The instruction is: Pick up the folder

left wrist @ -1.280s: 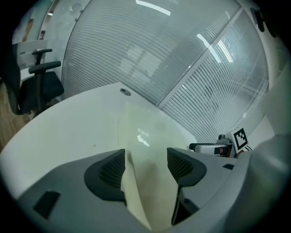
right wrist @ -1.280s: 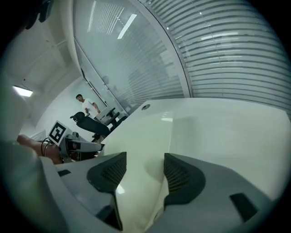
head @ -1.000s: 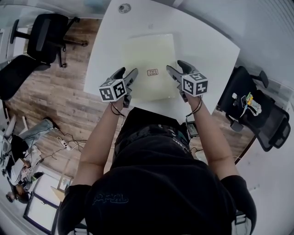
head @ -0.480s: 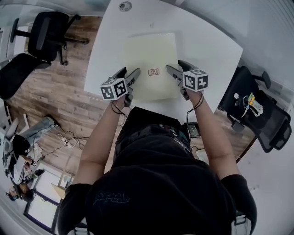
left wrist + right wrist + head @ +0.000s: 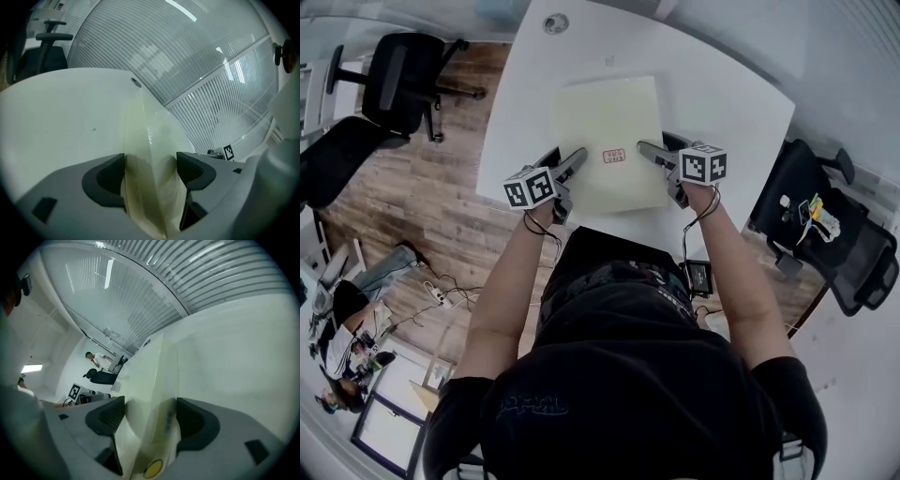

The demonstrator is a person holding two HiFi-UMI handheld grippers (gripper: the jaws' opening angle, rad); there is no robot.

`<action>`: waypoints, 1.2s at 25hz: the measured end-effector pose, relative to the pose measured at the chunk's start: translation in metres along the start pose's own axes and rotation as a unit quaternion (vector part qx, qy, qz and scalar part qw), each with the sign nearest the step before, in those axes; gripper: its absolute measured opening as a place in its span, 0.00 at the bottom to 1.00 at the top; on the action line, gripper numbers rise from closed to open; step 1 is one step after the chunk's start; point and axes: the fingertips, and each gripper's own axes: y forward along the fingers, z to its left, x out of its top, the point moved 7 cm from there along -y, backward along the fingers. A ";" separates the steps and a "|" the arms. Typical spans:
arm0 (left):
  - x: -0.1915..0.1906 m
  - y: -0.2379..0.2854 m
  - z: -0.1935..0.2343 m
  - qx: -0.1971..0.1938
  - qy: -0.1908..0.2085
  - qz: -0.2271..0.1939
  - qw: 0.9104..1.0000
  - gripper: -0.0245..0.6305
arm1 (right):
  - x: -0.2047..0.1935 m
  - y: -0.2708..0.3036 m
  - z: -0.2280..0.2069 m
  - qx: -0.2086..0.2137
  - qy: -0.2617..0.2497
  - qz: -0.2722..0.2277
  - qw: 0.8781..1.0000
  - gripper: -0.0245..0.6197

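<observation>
A pale yellow translucent folder (image 5: pixel 609 122) with a small red stamp lies flat on the white table (image 5: pixel 722 103). My left gripper (image 5: pixel 564 161) is at its near left corner and my right gripper (image 5: pixel 664 148) at its near right corner. In the left gripper view the folder's edge (image 5: pixel 150 136) runs between the open jaws of the left gripper (image 5: pixel 150 171). In the right gripper view the folder's edge (image 5: pixel 150 380), with a yellow dot near the bottom, runs between the jaws of the right gripper (image 5: pixel 150 420). Both pairs of jaws have just been opening and neither clamps the folder.
A round grommet (image 5: pixel 555 22) sits in the table's far edge. Black office chairs stand at the left (image 5: pixel 398 80) and right (image 5: pixel 844 244) on the wood floor. The person's body is close against the table's near edge. Another person (image 5: pixel 93 358) stands far off.
Both grippers stay at the folder's near corners and their jaws stand wider apart. The right gripper has sunk a little toward the table.
</observation>
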 end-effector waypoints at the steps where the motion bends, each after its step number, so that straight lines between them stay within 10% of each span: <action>1: 0.000 0.000 0.001 -0.003 -0.001 -0.001 1.000 0.57 | 0.000 0.000 0.000 0.001 0.002 -0.001 1.000 0.56; 30: 0.012 -0.090 -0.055 -0.016 0.098 -0.057 0.993 0.57 | 0.001 -0.045 0.105 -0.013 -0.084 -0.067 0.994 0.56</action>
